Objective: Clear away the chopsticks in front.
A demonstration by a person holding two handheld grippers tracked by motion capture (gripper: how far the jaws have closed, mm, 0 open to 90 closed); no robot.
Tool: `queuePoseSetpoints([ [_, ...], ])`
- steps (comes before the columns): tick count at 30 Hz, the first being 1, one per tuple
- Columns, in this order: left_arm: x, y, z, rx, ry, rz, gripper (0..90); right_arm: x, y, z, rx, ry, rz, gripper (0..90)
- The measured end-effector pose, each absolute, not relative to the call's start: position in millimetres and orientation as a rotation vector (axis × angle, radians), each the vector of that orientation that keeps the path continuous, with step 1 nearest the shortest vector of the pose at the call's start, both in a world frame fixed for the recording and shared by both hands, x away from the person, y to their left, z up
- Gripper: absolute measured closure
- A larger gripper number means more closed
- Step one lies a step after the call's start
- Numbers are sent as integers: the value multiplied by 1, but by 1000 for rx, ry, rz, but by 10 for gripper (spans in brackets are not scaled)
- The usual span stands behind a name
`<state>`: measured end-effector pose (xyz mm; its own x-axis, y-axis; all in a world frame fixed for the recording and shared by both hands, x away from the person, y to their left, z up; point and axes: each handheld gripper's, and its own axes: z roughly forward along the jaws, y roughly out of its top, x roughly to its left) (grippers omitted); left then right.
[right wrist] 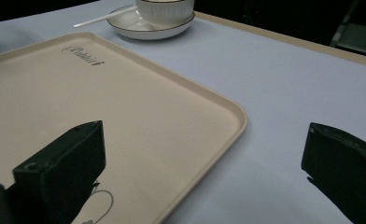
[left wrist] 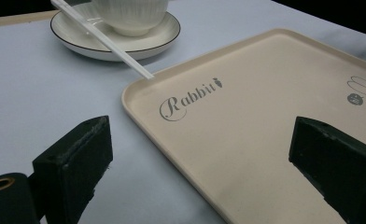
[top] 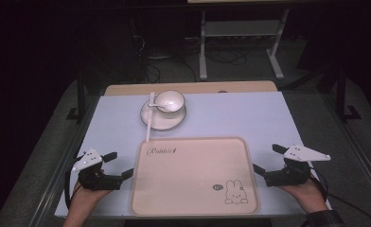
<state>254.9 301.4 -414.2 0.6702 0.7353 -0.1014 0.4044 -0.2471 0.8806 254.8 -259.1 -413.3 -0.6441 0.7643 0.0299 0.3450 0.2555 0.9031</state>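
High view: your left gripper (top: 119, 164) and right gripper (top: 265, 161) flank the beige rabbit tray (top: 193, 198), jaws apart on both, holding nothing. The cup (top: 170, 100) on its saucer (top: 161, 122) sits beyond the tray's far-left corner, closer to your left hand. The white spoon (top: 150, 118) has its long axis running toward you, tip just at the tray rim.
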Motion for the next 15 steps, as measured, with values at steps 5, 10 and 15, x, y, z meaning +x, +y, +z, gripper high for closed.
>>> queuePoseSetpoints([
  [5, 262, 297, -411, 1882, 908, 396, 54, 254, -259, -413, 1006, 2111, 1369, 0],
  [10, 275, 295, -408, 1915, 926, 403, 54, 254, -260, -412, 1013, 2102, 1373, 0],
  [15, 286, 293, -407, 1935, 938, 411, 54, 253, -261, -412, 1010, 2099, 1367, 0],
])
